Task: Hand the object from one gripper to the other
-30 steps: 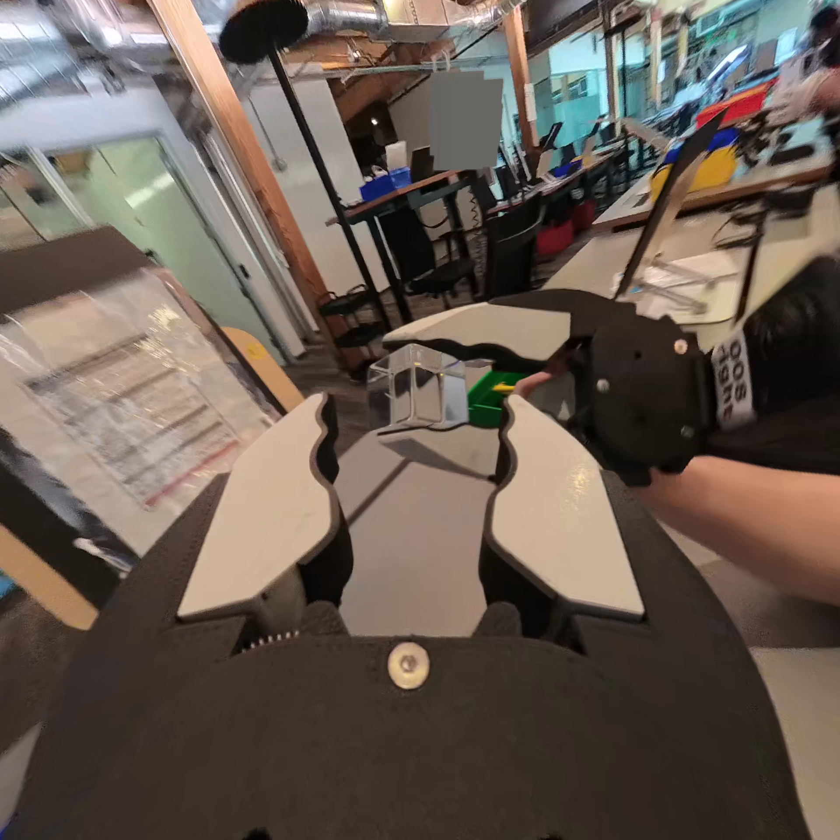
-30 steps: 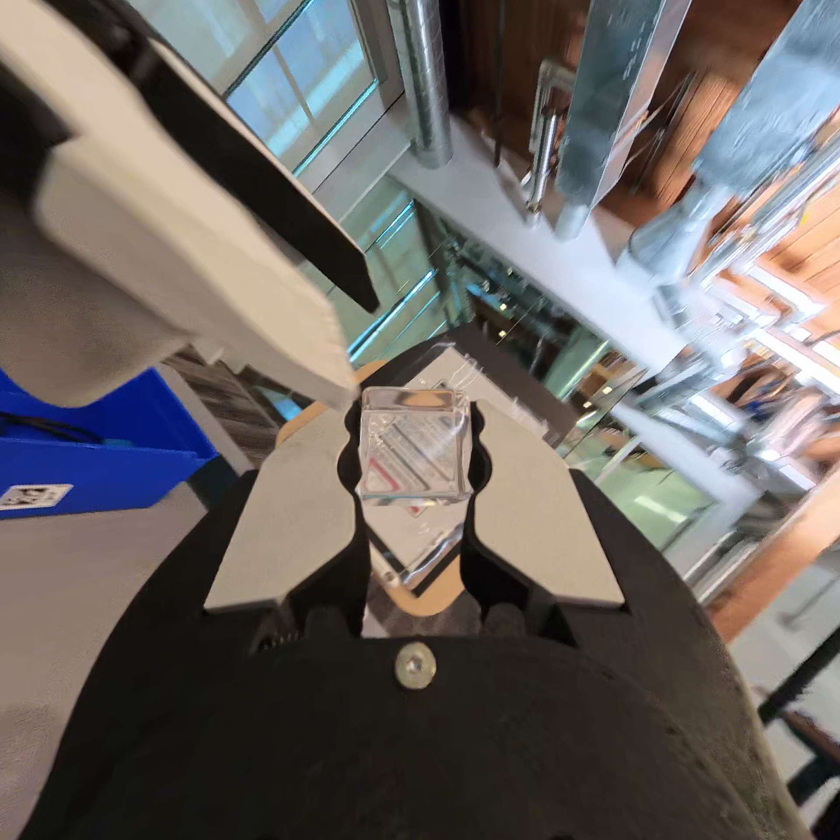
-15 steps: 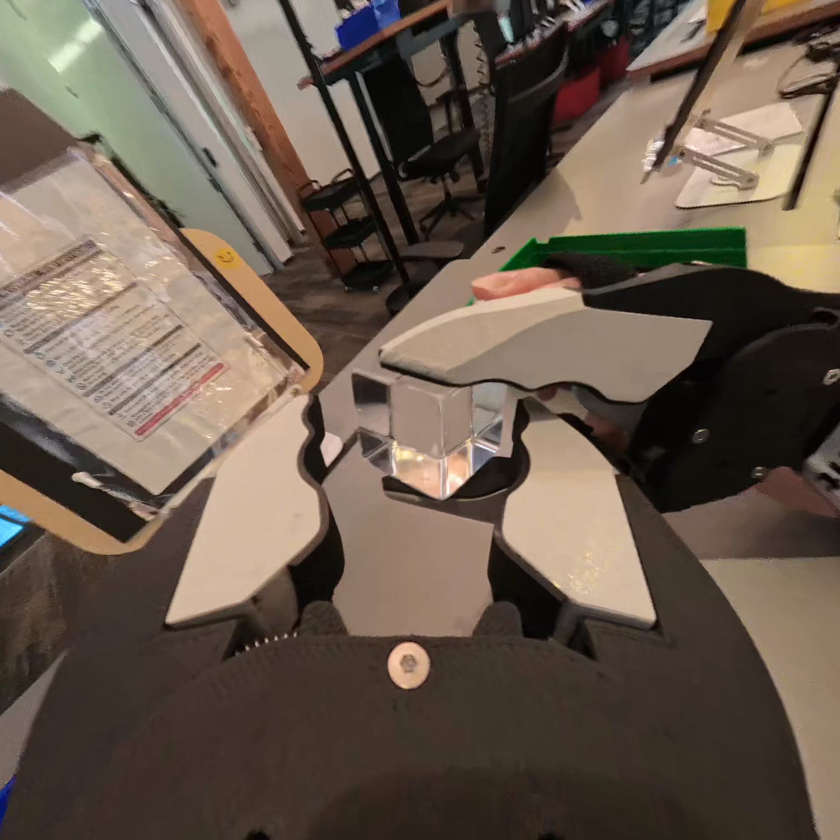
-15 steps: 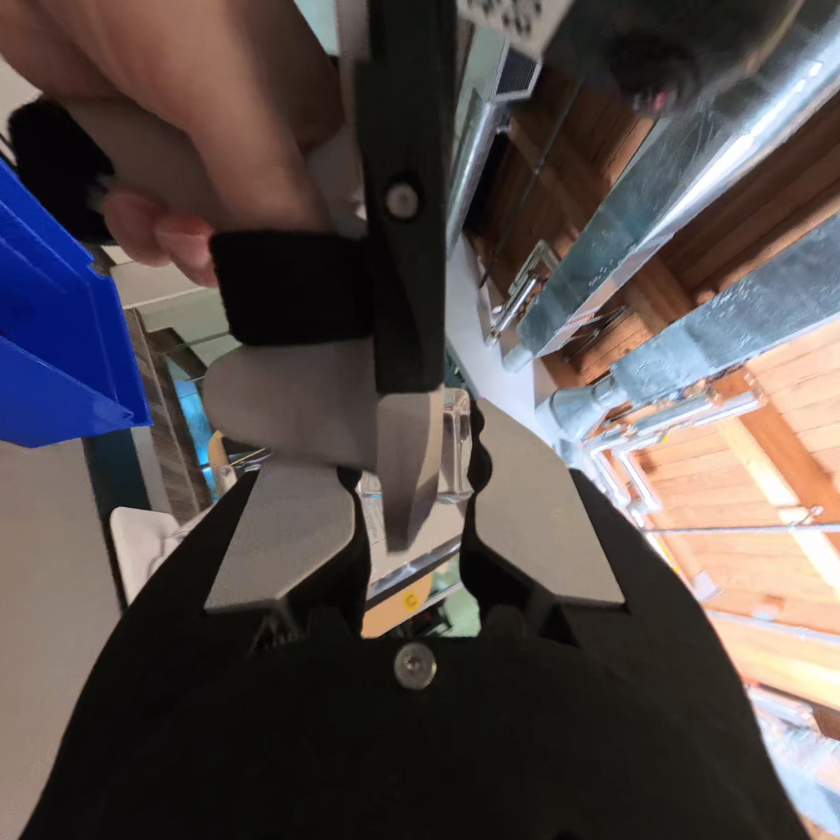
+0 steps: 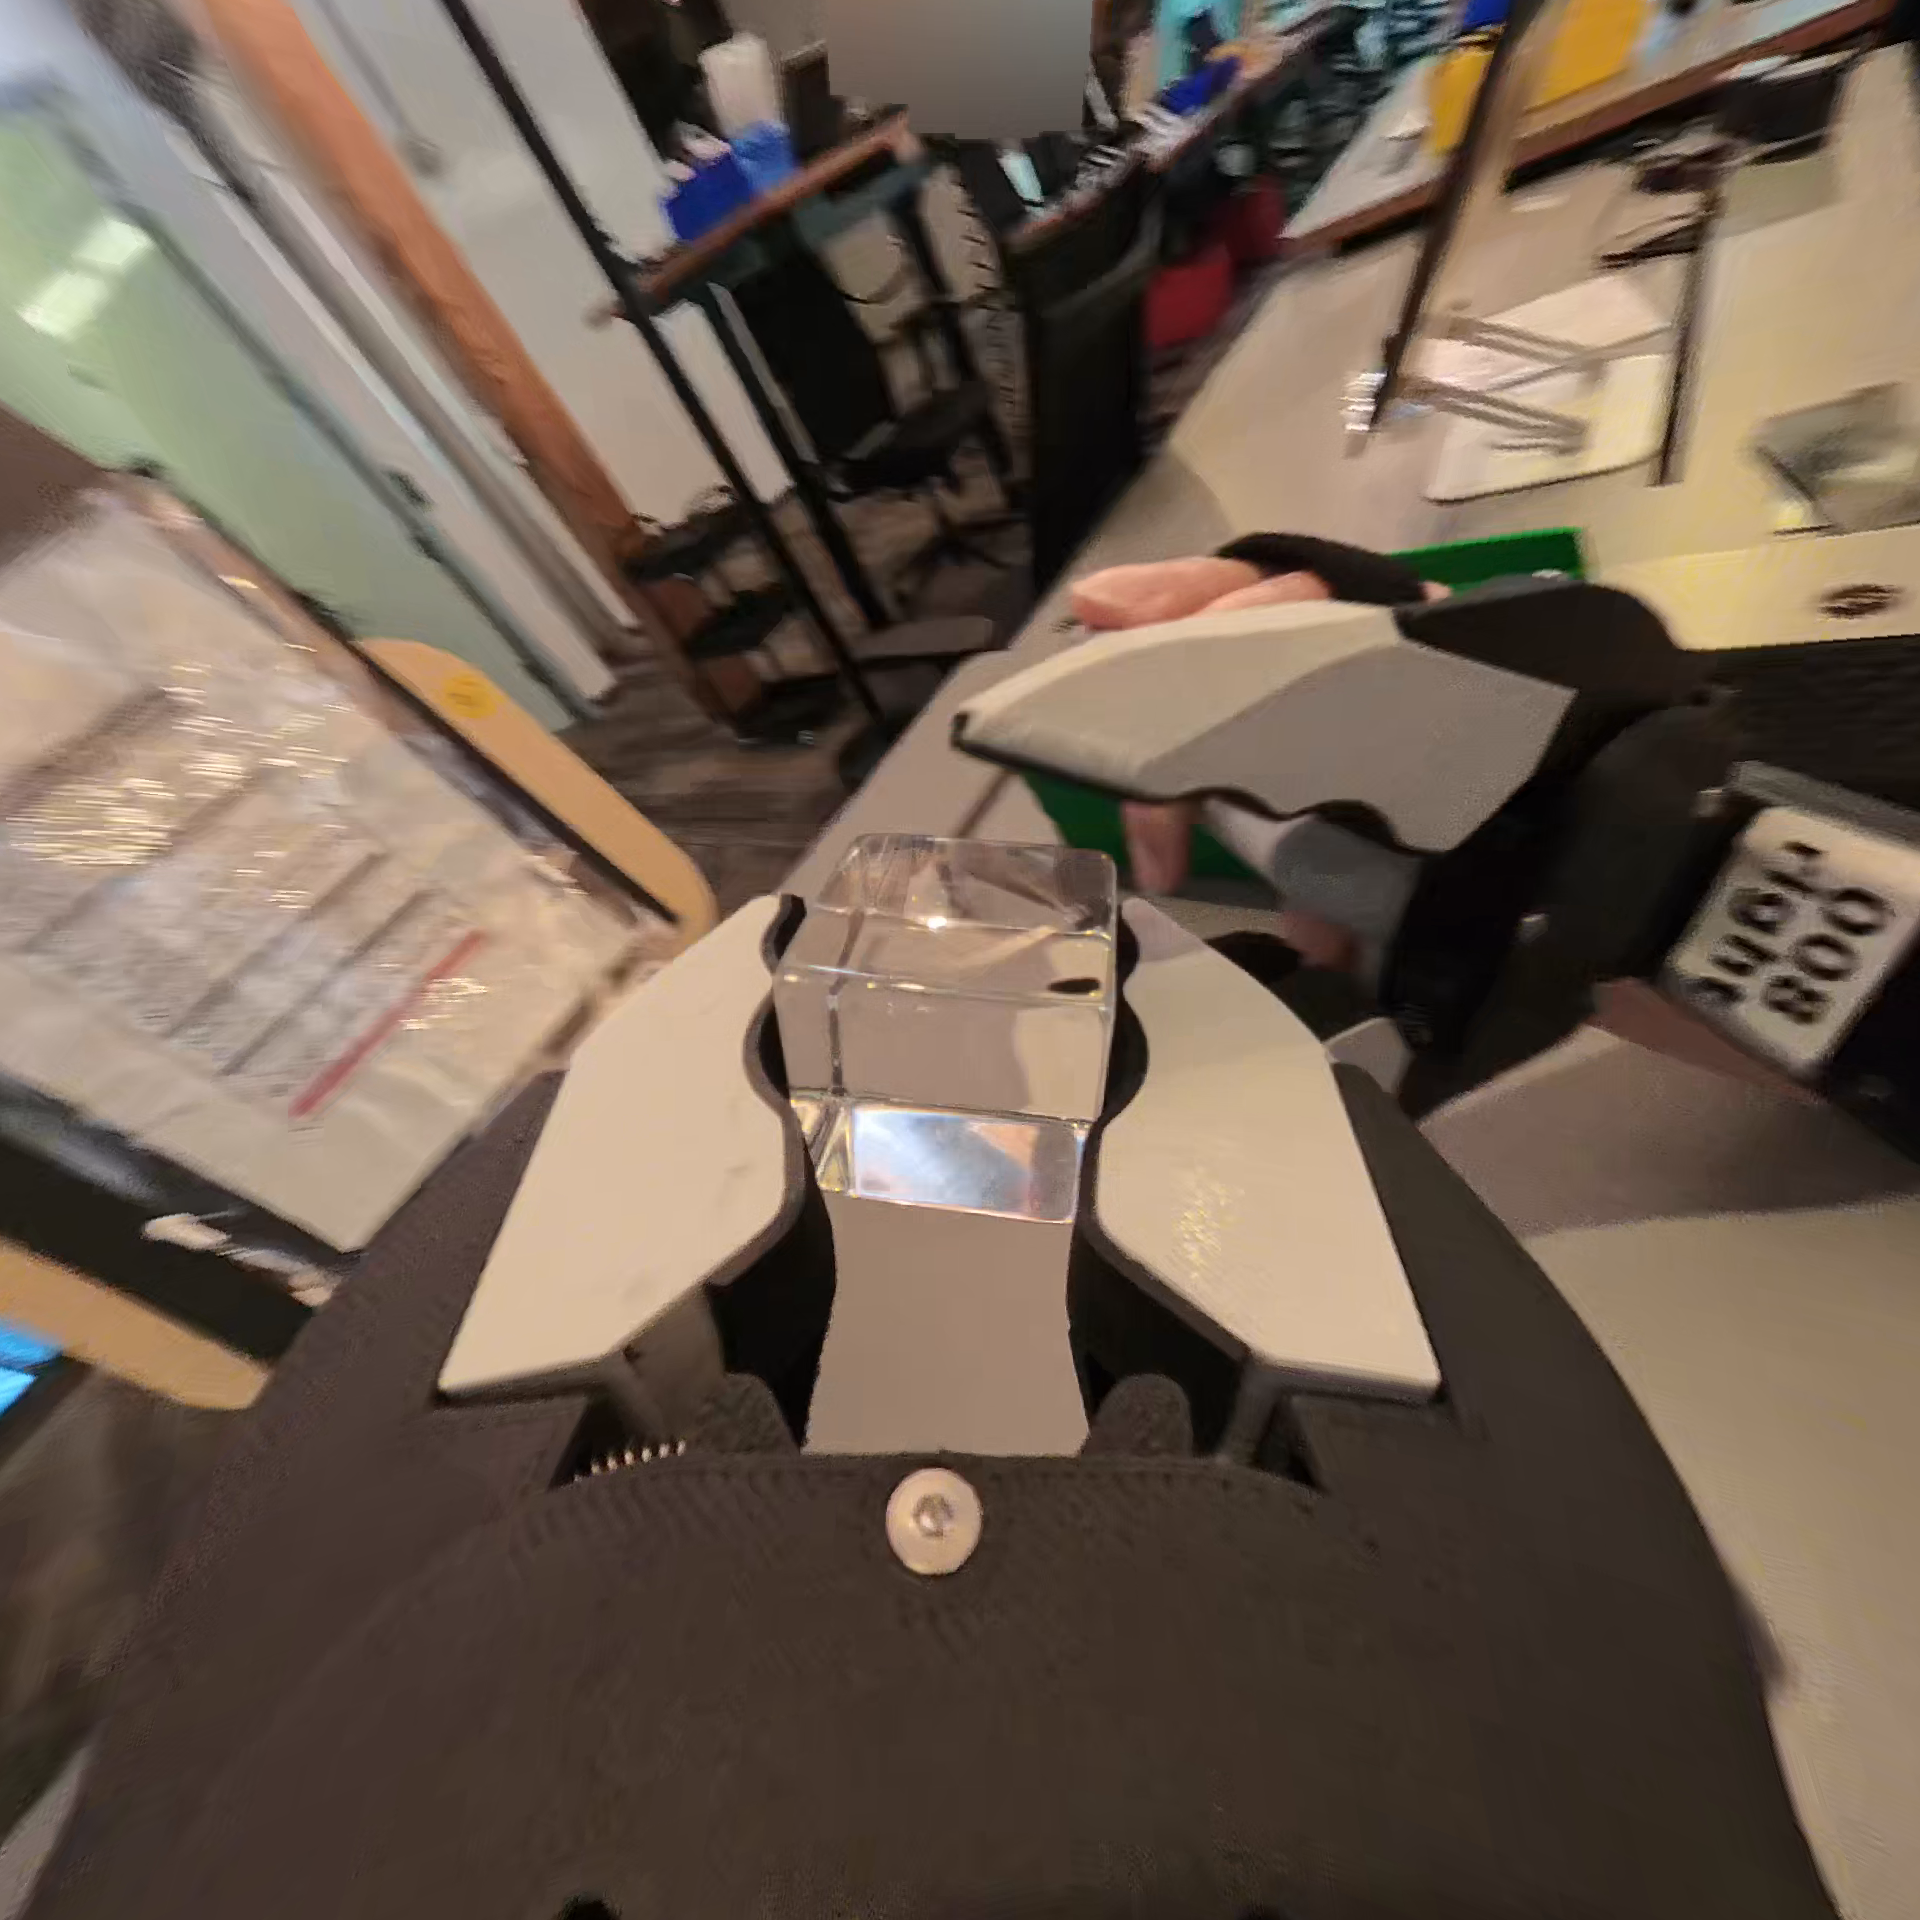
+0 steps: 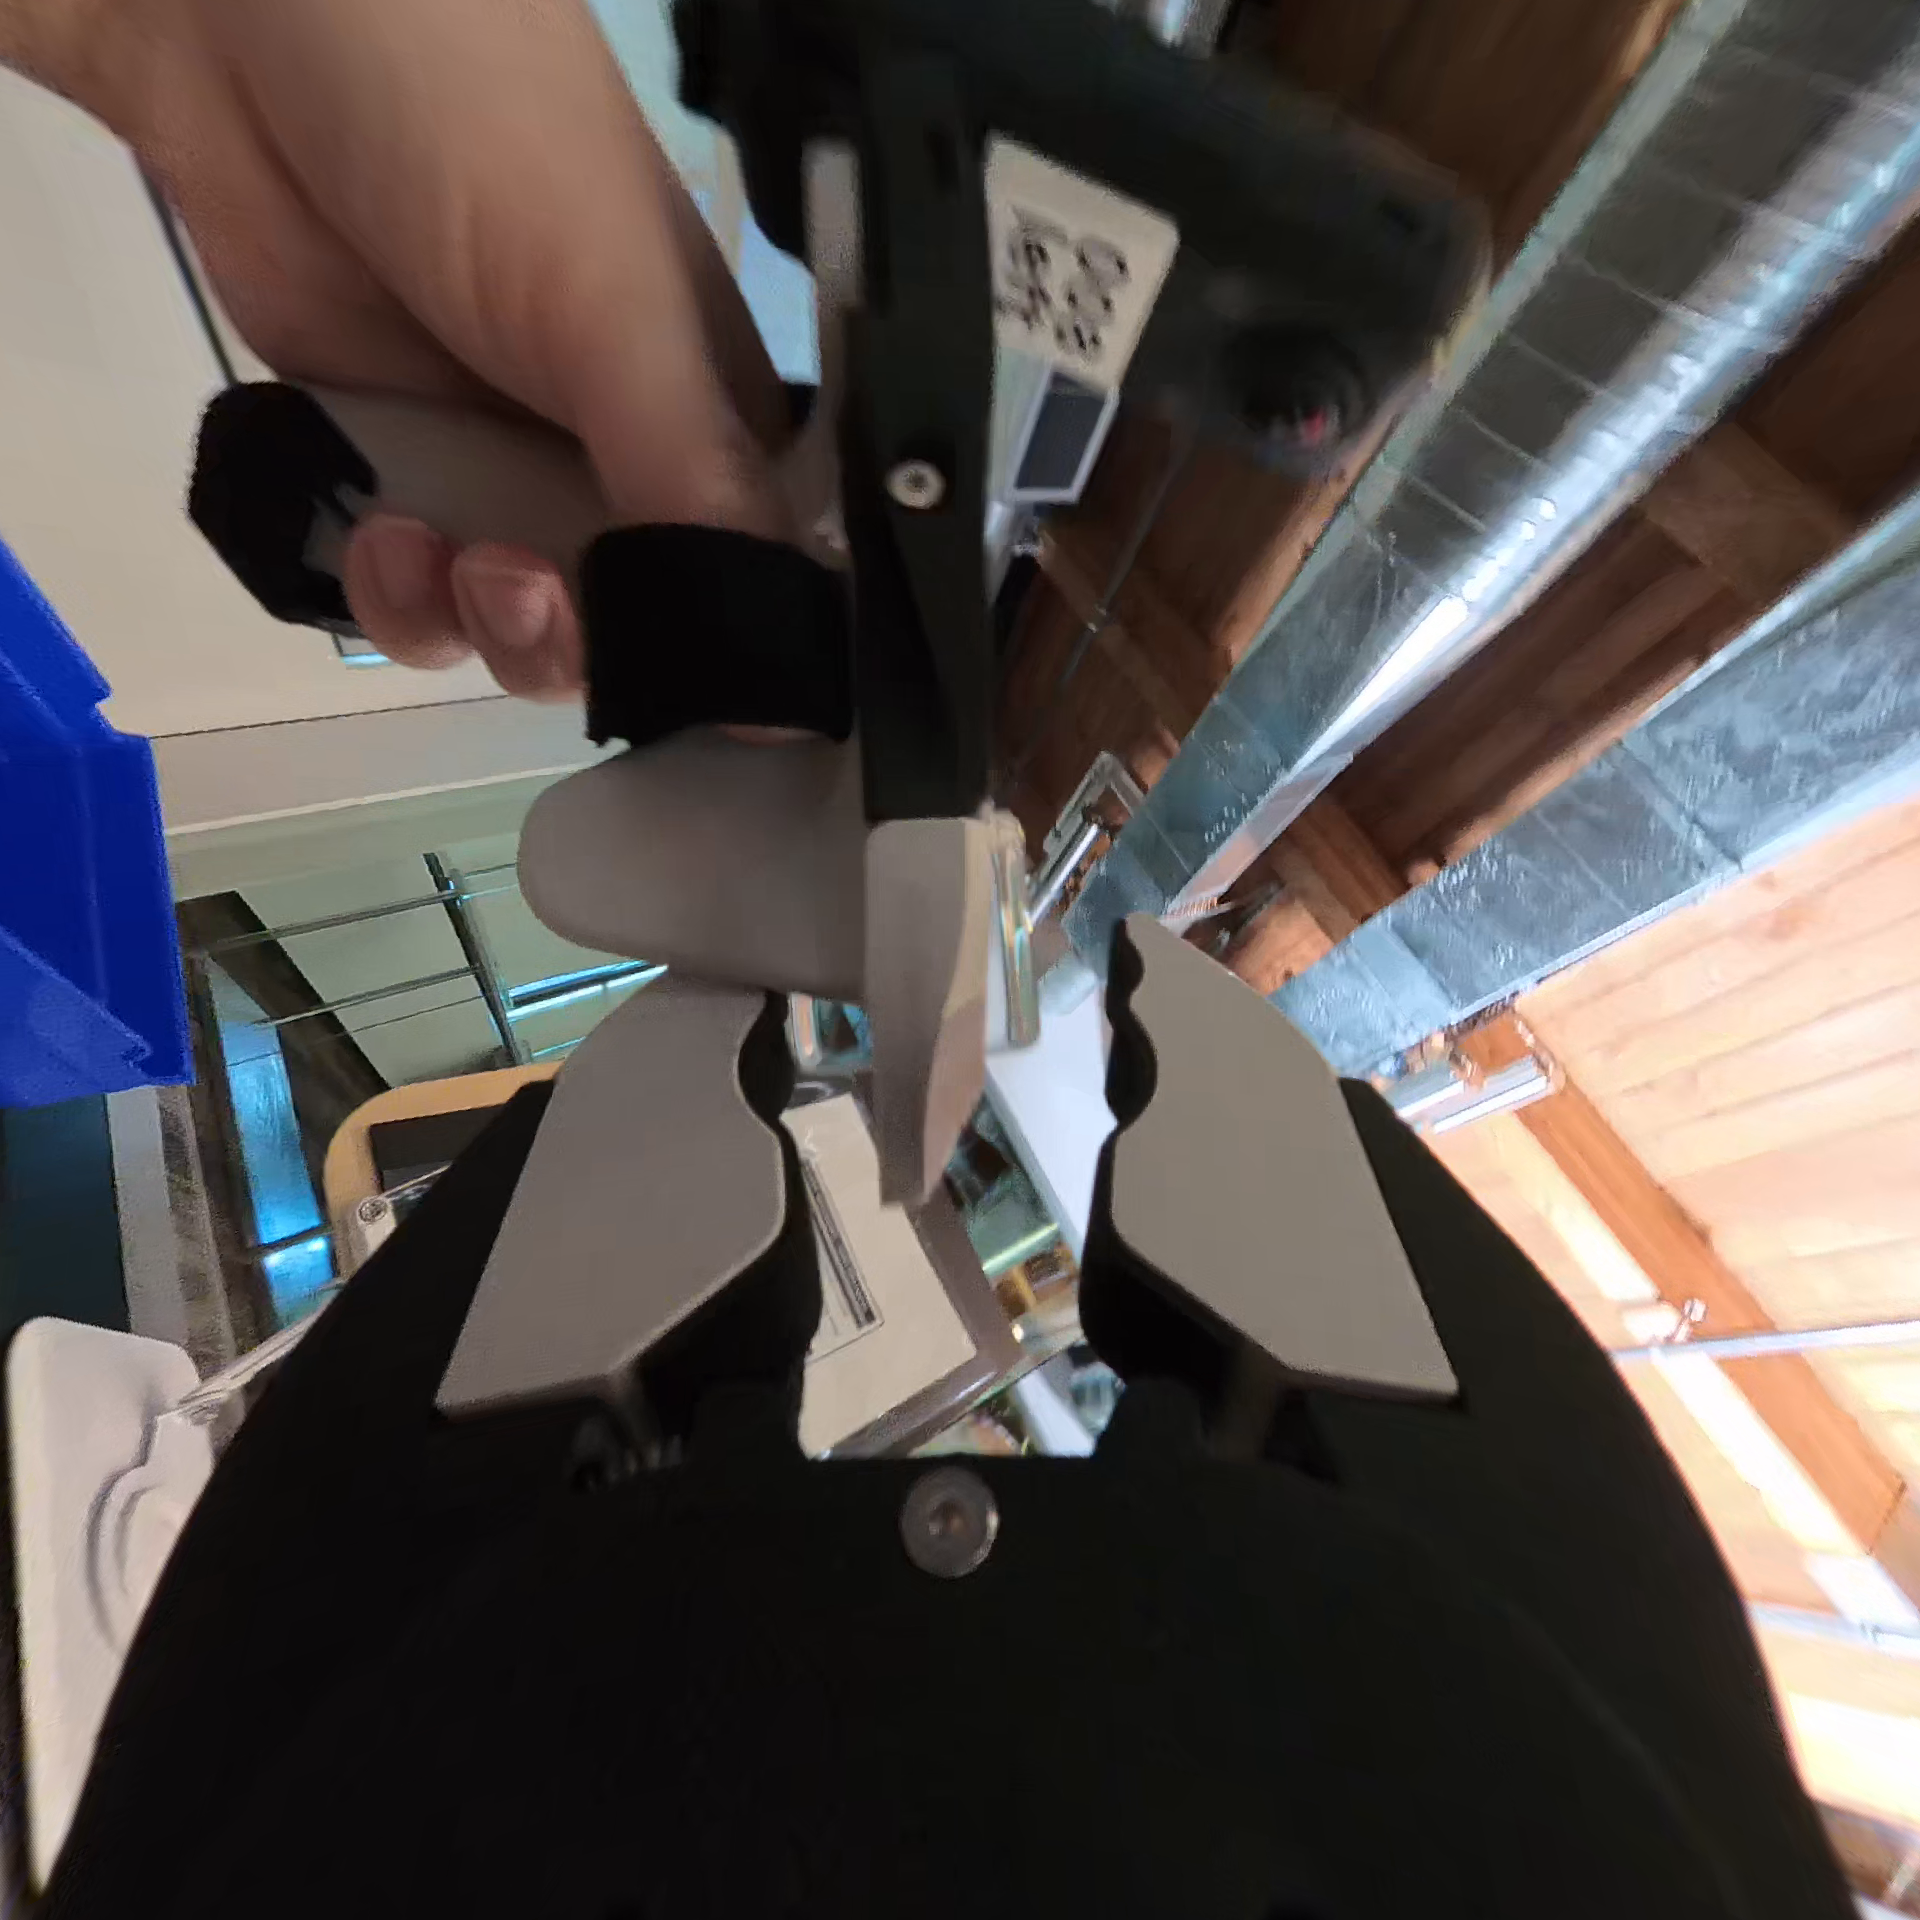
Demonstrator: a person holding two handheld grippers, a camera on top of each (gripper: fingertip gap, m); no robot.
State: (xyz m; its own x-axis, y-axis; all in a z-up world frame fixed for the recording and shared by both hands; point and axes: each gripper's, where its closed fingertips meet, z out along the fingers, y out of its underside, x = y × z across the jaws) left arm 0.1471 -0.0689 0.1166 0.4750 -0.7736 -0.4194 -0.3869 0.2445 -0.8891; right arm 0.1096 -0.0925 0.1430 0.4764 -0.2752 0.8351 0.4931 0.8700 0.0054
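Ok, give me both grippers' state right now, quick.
Left gripper: jaws closed on the clear cube.
Right gripper: jaws open, holding nothing.

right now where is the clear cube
In the left wrist view the clear cube sits clamped between the left gripper fingers, in mid-air over the grey table, with the open right gripper just off to its right.

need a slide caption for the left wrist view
Left claw shut on the clear cube above a grey table, the right claw empty beside it.
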